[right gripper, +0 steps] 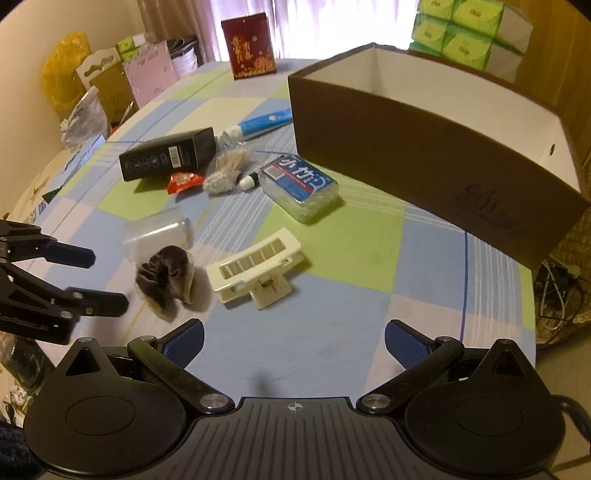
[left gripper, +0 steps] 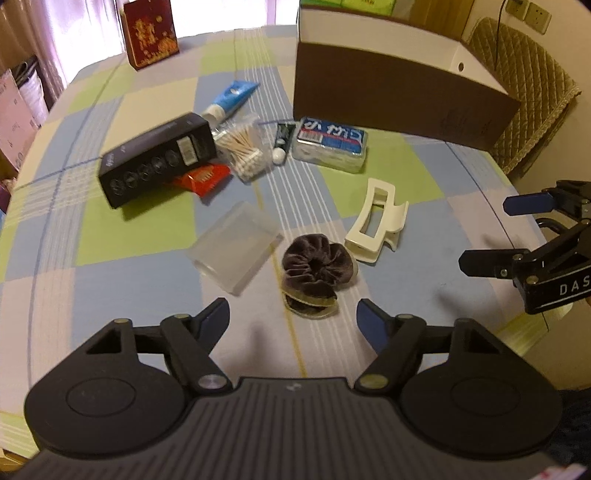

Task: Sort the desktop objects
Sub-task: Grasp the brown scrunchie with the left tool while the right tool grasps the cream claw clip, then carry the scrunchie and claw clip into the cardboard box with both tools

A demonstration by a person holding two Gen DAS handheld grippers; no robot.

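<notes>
Checked green-and-blue tablecloth (left gripper: 155, 229), clutter spread. Our left gripper (left gripper: 291, 314) stands open above the dark velvet scrunchie (left gripper: 314, 266), nothing held; right gripper (right gripper: 293, 343) open, empty. We should straddle the scrunchie squarely before pinching, then carry to the brown cardboard box (right gripper: 424, 155).

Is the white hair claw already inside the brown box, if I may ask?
No, the white hair claw lies on the tablecloth in front of the brown box.

Home dining room, checked tablecloth (left gripper: 110, 236), curtains (right gripper: 295, 22), tissue packs (right gripper: 469, 33)
</notes>
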